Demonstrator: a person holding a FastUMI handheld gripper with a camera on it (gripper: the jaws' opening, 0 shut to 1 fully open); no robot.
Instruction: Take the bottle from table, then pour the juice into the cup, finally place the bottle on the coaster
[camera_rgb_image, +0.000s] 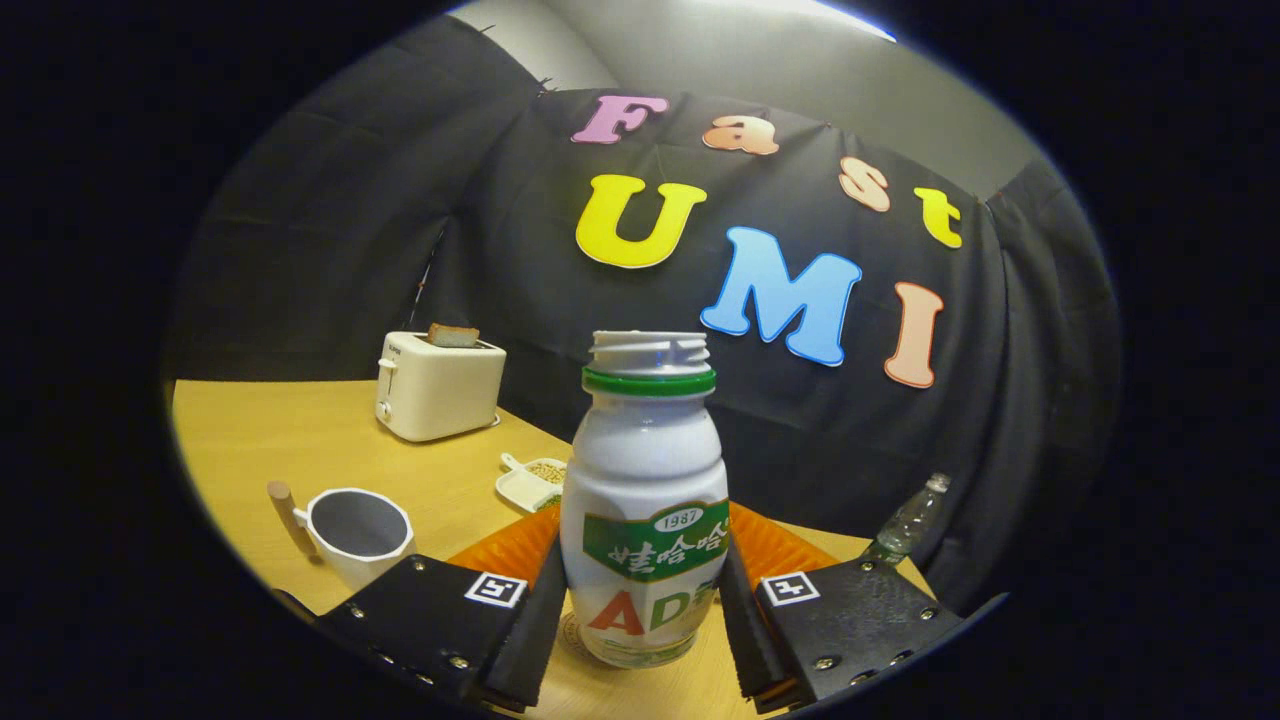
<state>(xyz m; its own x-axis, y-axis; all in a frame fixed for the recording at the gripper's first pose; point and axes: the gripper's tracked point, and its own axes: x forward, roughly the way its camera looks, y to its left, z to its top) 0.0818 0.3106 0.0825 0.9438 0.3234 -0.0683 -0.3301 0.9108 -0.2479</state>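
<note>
A white juice bottle (645, 470) with a green neck ring, a green label and no cap stands upright between my fingers. My gripper (640, 580) is shut on it, with the left pad (540, 610) and the right pad (738, 605) pressed against its lower sides. The bottle's base is just over a pale round coaster (573, 633) on the wooden table (300, 440); whether they touch is hidden. The white cup (360, 530) with a wooden handle stands to the left, just beyond my left finger, and looks dark inside.
An orange ribbed mat (515, 548) lies behind the bottle. Farther back are a white scoop dish of beans (533, 482) and a white toaster (440, 388) holding a slice of bread. A clear plastic bottle (905, 525) stands beyond my right finger by the black cloth wall.
</note>
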